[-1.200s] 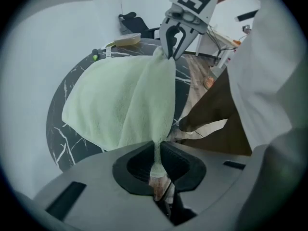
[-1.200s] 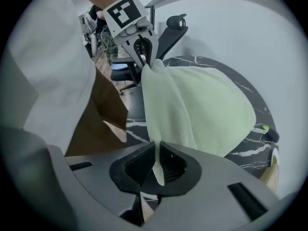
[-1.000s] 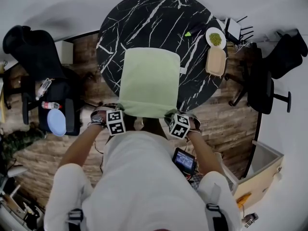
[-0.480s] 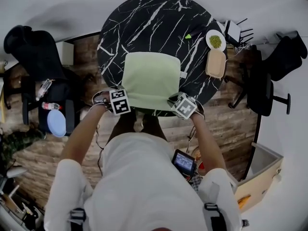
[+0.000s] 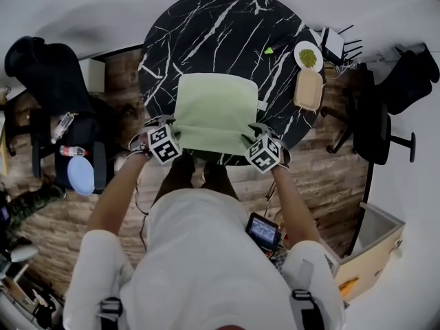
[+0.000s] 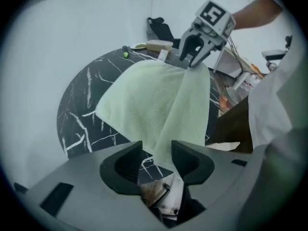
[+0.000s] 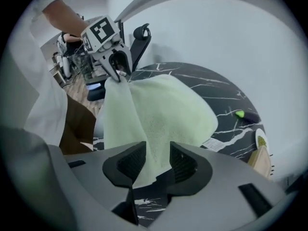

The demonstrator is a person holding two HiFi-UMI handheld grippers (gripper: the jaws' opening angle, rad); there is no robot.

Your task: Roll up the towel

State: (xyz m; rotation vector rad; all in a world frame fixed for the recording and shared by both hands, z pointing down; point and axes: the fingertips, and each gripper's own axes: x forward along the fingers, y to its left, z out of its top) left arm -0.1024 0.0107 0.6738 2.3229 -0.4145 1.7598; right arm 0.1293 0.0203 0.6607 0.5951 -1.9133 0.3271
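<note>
Black marbled round worktop stands on a wood floor. The pale green towel lies across the worktop's near half. Its near edge is raised off the surface at both corners.

You hold your left gripper at the towel's near left corner and your right gripper at the near right one. Both pairs of jaws have just been opening and now stand spread, each with a towel corner between them, not pinched.

A plate and a tray sit at the worktop's right edge, apart from the towel.
</note>
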